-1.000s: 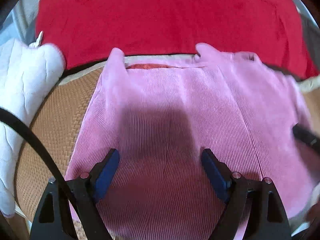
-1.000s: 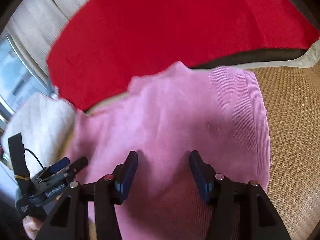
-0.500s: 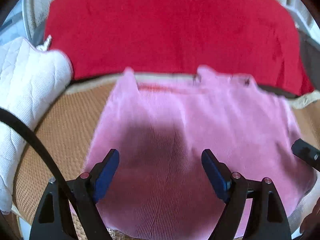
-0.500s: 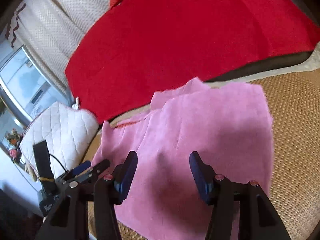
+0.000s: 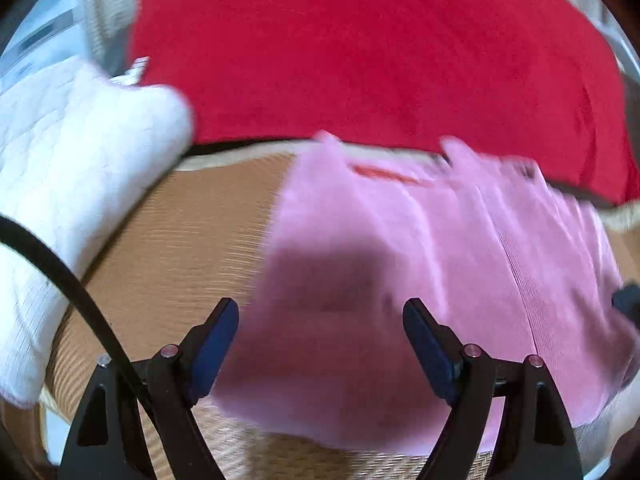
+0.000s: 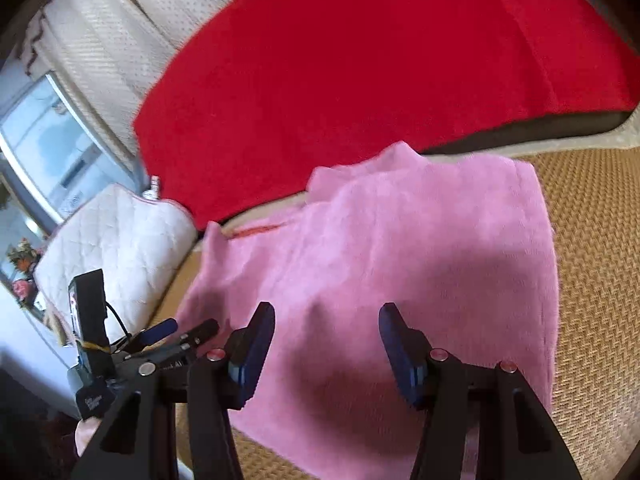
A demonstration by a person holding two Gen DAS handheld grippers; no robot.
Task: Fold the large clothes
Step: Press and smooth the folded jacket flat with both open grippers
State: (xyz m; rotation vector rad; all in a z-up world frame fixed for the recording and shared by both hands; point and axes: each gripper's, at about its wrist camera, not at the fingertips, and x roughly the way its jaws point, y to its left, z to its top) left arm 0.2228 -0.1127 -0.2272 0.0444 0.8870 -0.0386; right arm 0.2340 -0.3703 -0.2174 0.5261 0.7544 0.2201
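Woven mat [image 6: 592, 280], red blanket [image 6: 380, 60] upper frame, folded pink garment [image 6: 420, 260] centre; left gripper [image 5: 320, 344] and right gripper [image 6: 326, 344] spread, empty; careless regrasp may undo fold.

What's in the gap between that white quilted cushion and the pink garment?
Only bare woven mat: nothing else lies between the white quilted cushion and the pink garment. The left wrist view shows it best.

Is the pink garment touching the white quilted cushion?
Apart. The left wrist view shows bare woven mat between the pink garment and the white quilted cushion.
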